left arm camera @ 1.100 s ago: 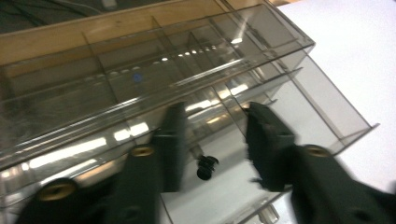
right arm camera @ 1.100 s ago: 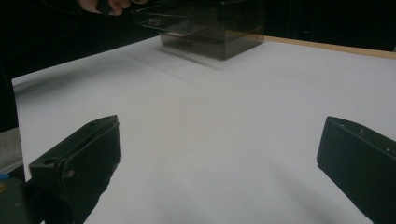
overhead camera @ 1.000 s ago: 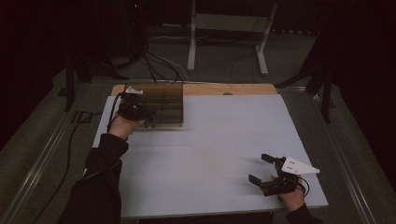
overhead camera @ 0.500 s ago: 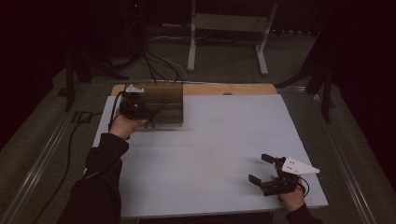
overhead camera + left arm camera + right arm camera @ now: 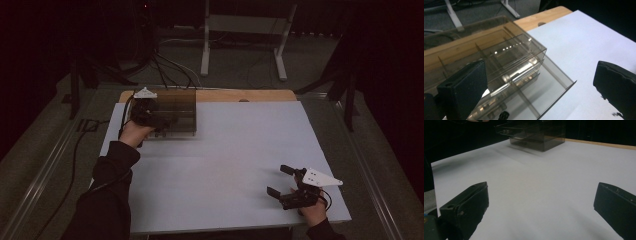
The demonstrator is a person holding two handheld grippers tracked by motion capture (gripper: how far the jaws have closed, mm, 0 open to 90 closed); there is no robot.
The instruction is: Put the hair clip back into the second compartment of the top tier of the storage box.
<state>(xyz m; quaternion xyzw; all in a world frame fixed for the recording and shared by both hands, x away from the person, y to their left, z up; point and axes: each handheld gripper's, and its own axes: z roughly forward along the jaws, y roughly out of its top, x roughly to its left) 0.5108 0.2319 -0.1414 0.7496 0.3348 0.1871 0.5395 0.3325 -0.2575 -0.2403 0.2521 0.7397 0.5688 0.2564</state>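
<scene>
— at the surface's [image 5: 215,150] far left corner, your left tongs [image 5: 536,82] have just been opening, jaws wide by the smoky drawer box [image 5: 175,112], gripping nothing.
— your right tongs [image 5: 280,181] gape too, near edge, well apart.

The drawer box [image 5: 506,62] at the far left was clear, smoky, shiny plastic. The table top [image 5: 240,160] looked white, smooth and matt. Its far edge [image 5: 240,95] was bare wood.

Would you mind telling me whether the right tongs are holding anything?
No, the right tongs stand open over the bare white table, with nothing between the jaws.
</scene>
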